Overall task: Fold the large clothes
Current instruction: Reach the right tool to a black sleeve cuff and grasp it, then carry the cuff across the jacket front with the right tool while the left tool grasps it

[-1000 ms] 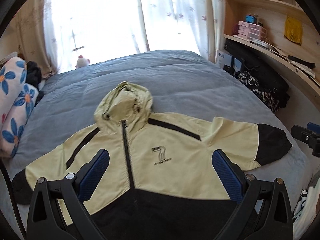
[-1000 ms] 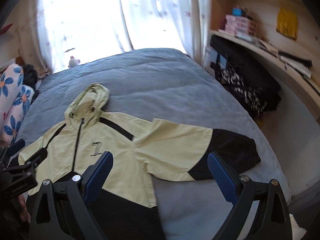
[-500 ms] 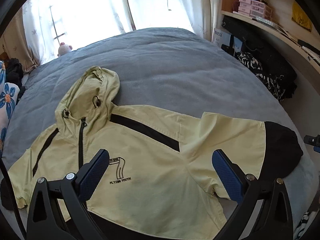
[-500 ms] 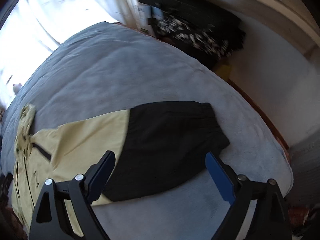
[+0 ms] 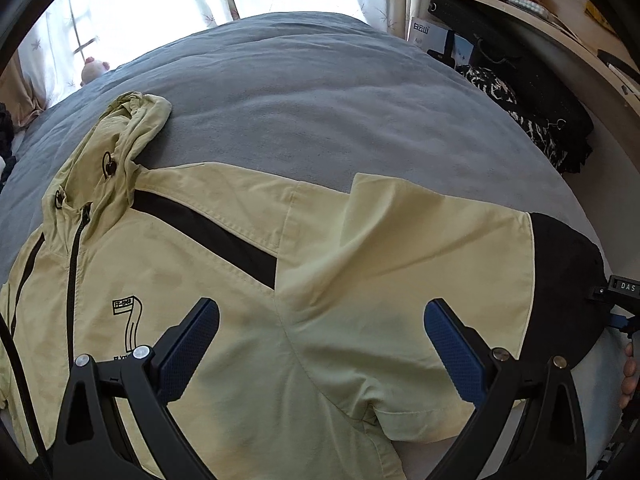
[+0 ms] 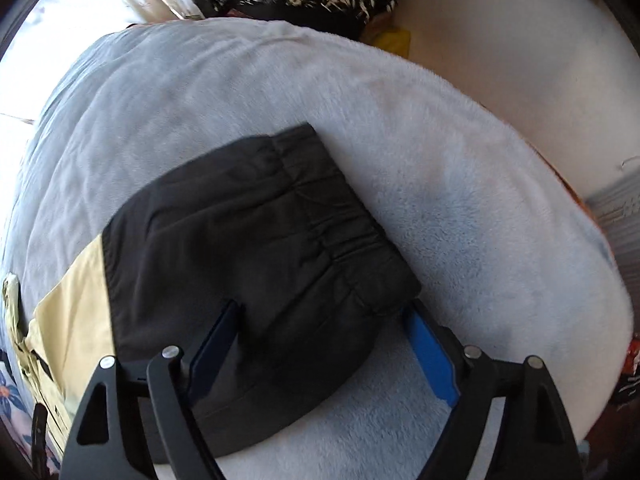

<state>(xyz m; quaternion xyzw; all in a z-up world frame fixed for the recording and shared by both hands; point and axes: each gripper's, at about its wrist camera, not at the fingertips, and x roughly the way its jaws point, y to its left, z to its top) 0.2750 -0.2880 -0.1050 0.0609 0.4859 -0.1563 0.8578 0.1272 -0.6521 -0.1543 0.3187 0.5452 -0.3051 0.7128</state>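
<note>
A pale yellow hooded jacket (image 5: 224, 280) with black panels lies flat, front up, on the grey bed (image 5: 320, 92). Its hood (image 5: 120, 140) points to the far left. Its right sleeve stretches right and ends in a black cuff (image 5: 564, 280). My left gripper (image 5: 320, 336) is open, low over the sleeve's armpit. My right gripper (image 6: 320, 336) is open with its jaws either side of the black cuff's (image 6: 248, 240) near corner, close above it. The right gripper also shows at the right edge of the left wrist view (image 5: 620, 304).
A black and white patterned heap of clothes (image 5: 532, 120) lies between the bed and the wooden shelves (image 5: 532, 12) on the right. Curtains and a bright window stand behind the bed. A small plush toy (image 5: 94, 72) sits at the far edge.
Both grippers have moved forward and down toward the jacket. The right gripper swung right and dropped onto the black cuff. Both jaws stayed open.
</note>
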